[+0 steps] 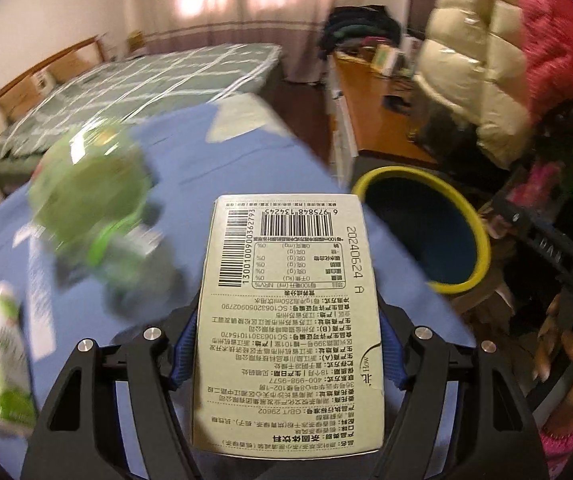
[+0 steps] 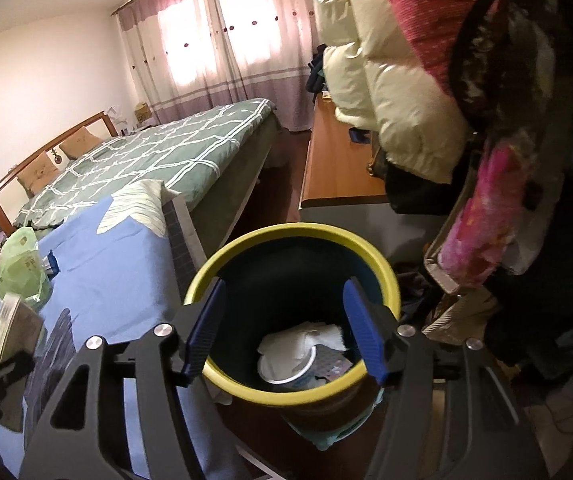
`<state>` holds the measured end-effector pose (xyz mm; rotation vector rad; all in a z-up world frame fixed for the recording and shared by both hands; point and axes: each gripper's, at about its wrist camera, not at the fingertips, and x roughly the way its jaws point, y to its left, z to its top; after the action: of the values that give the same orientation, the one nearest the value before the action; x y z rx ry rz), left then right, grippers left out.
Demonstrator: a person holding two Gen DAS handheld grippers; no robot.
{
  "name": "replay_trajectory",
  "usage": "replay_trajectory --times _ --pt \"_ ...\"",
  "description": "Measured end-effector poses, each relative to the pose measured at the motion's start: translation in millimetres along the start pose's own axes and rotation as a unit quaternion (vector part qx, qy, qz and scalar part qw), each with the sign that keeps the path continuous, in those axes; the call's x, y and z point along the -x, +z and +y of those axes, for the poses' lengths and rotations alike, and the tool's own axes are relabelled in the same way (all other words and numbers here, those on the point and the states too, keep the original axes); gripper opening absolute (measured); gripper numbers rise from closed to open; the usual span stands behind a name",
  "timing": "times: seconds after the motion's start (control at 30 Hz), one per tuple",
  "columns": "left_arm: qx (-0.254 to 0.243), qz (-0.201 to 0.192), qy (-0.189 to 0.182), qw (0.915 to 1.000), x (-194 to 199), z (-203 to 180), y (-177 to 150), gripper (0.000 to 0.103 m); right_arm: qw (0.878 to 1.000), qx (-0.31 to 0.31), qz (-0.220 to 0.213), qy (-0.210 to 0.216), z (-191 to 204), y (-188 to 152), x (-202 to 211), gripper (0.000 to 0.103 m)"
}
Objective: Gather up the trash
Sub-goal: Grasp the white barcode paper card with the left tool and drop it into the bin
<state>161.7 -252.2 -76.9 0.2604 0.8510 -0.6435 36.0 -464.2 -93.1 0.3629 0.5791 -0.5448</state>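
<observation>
left wrist: left gripper pinches carton lengthwise, pointing ahead; right gripper spread.

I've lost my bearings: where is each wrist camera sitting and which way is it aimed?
Left wrist: over the blue table, looking along the left tool, shut on a carton, toward the bin; the person's hand shows at right.
Right wrist: above the bin, looking down between the open right tool.
Shared: bin, table, green bag, bed.

Left hand-held gripper clamped shut on something, right hand-held gripper fingers spread apart, holding nothing
</observation>
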Motion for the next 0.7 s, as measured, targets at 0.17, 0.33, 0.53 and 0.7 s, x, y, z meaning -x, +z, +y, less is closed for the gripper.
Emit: replay_trajectory --times 0.17,0.33,0.53,0.7 --pt "-0.032 -0.003 -0.035 0.9989 -13 -43 30 0.071 1.000 -0.005 -0.015 -0.013 -20 4 15 0.058" --pt "-0.051 0.006 -0.053 0.9973 -45 -79 63 0.071 0.999 -0.009 -0.024 -0.024 -37 7 27 0.059" --pt "-0.064 0.044 -0.066 0.9947 -96 -115 84 0.071 0.999 -0.019 -0.013 -0.033 -53 2 25 0.059" --pt "-0.068 0.065 -0.067 0.9933 -129 -134 90 0.071 0.999 -0.022 -0.005 -0.036 -57 -2 22 0.059"
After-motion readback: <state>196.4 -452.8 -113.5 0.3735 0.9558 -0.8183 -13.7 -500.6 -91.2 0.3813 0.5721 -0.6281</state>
